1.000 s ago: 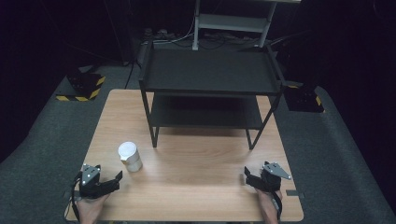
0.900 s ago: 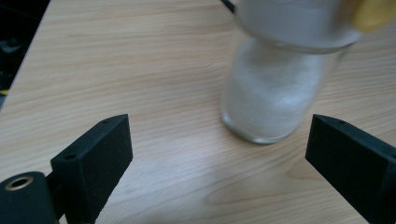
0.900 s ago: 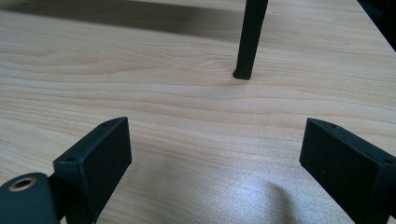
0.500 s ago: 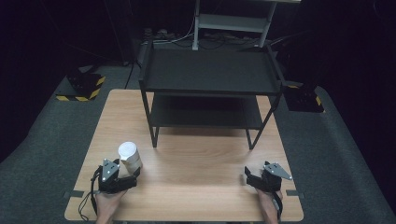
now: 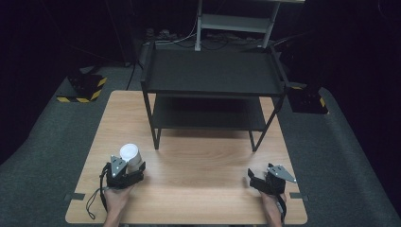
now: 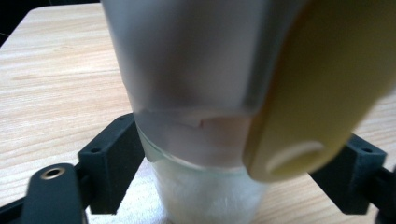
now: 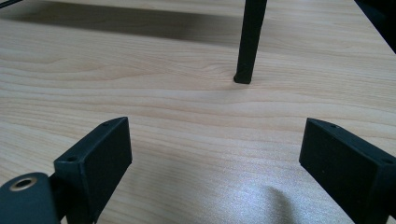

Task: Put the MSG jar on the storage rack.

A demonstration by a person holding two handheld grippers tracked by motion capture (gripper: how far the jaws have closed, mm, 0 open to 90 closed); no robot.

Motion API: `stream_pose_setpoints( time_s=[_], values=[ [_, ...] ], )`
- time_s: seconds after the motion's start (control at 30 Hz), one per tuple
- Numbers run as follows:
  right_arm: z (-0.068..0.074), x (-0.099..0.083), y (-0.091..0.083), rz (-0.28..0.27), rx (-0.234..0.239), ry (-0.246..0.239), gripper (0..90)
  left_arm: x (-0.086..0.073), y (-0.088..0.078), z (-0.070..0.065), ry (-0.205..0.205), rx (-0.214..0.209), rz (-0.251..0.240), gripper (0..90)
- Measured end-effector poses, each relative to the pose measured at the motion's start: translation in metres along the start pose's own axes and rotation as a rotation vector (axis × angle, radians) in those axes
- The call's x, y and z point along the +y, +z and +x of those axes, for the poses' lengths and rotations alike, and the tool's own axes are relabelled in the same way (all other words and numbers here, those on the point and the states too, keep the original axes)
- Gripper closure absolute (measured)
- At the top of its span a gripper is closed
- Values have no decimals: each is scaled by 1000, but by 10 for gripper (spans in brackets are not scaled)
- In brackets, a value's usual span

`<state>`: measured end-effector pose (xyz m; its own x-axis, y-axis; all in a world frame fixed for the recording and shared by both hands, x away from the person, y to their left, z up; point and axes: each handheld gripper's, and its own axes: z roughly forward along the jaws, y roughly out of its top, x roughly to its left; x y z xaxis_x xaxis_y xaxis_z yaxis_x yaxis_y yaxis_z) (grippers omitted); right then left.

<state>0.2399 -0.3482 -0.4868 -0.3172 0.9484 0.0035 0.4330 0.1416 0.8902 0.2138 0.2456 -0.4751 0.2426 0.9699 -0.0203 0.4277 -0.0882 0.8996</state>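
Near the table's left front, the left gripper is straddling a frosted cup, jaws apart, needing closure next; the right gripper is resting with jaws apart

tabletop: light wood grain | shelf rack: black | cup: frosted white, yellow patch | claws: black | floor blocks: yellow-black stripes
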Motion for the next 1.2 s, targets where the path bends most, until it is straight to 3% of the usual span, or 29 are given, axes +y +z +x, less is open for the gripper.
stream_pose_setpoints(
  time_s=[0.3,0.63,0.9,1.07,1.1,1.13,1.17,1.2],
  values=[
    [0,-1,0,-3,-1,5,84,-7,1,2,12,4,-34,300],
    [0,0,0,-1,-3,5,84,-14,1,-1,13,14,-60,305],
    [0,0,0,-2,-4,8,85,-15,-1,-11,47,35,-74,309],
    [0,0,0,0,-3,7,86,-4,-6,-14,77,-5,-62,309],
    [0,0,0,0,-4,6,87,7,-9,-18,104,-29,-50,309],
    [0,0,0,0,-4,6,87,7,-9,-18,104,-29,-50,309],
    [1,0,0,2,-6,4,86,20,-12,-25,125,-41,-30,309],
    [1,0,0,2,-6,4,86,20,-12,-25,125,-41,-30,309]
  ],
)
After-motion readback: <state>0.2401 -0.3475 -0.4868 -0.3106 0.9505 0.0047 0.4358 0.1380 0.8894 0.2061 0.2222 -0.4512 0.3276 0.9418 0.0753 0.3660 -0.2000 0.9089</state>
